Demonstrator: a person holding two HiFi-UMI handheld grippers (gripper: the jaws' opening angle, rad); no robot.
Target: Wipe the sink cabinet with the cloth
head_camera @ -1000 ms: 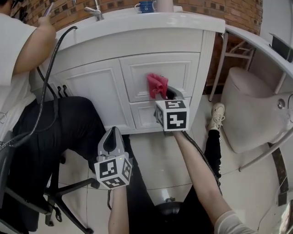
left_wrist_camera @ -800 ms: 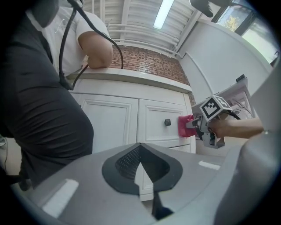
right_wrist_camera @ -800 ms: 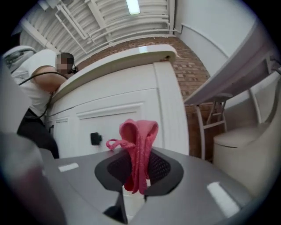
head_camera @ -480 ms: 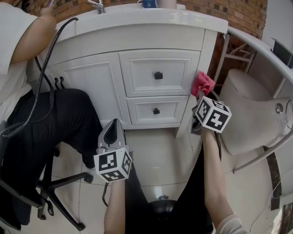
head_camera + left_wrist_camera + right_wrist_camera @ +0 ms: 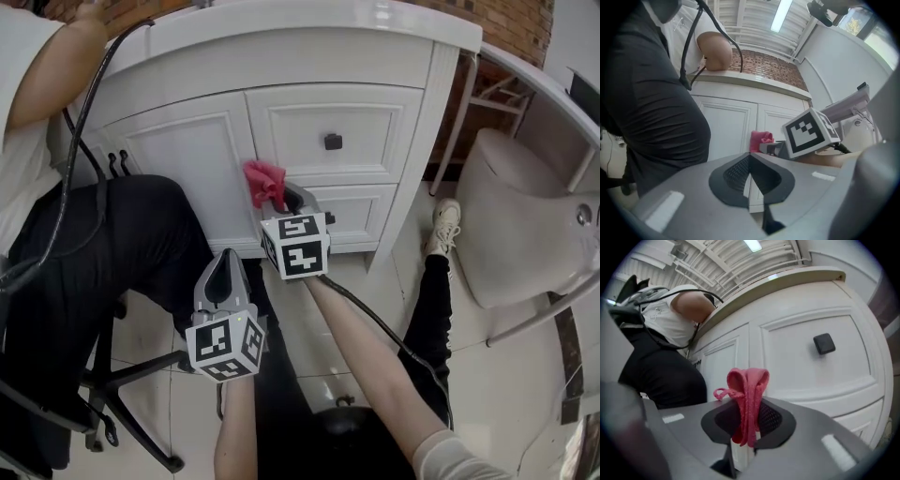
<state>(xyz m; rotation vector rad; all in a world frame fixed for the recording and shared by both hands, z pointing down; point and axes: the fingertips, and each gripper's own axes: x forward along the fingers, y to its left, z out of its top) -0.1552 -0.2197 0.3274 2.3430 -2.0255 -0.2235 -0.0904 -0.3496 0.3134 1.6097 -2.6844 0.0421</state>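
Note:
The white sink cabinet (image 5: 202,159) fills the top of the head view, with two drawers at right and a door at left. My right gripper (image 5: 281,199) is shut on a pink cloth (image 5: 263,180) and holds it against the cabinet front, at the strip between door and drawers. The right gripper view has the cloth (image 5: 746,401) bunched upright between the jaws of that gripper (image 5: 746,430), close to the white panel (image 5: 811,362). My left gripper (image 5: 225,277) hangs lower, away from the cabinet, jaws shut on nothing. In its own view the left gripper (image 5: 750,176) points toward the cloth (image 5: 760,139).
A person in a white shirt and black trousers (image 5: 84,262) sits on an office chair (image 5: 103,394) at the left, close to the cabinet door, with a black cable (image 5: 89,159) hanging down. A toilet (image 5: 525,216) stands at the right. My own leg and shoe (image 5: 442,234) stretch toward the cabinet.
My right gripper swept the cloth from the cabinet's right corner leftward across the drawers to the strip beside the door. The left gripper hardly moved.

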